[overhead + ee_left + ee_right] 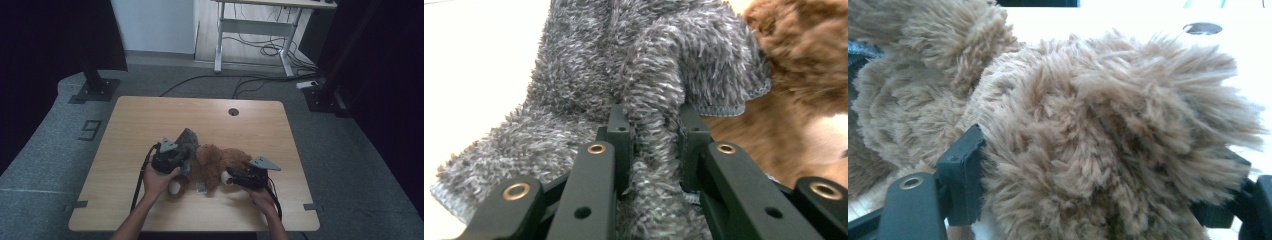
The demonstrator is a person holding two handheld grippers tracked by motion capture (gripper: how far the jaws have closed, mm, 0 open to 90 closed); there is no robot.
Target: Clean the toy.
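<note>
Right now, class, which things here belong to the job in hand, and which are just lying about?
In the job: grey cloth, pinched in the left gripper; brown soft toy, clamped by the right gripper.
Lying about: floor cables, white desk frame, table's cable hole.

Two forearms enter from the bottom centre of the high view, each hand gripping a black two-jaw tool. The left gripper [182, 159], left of centre, has its jaws pinched close together on a fold of grey fabric [656, 100]. The right gripper [235, 176], right of centre, points leftward, its jaws set wide and pressed against a brown plush toy [1088, 140].
</note>
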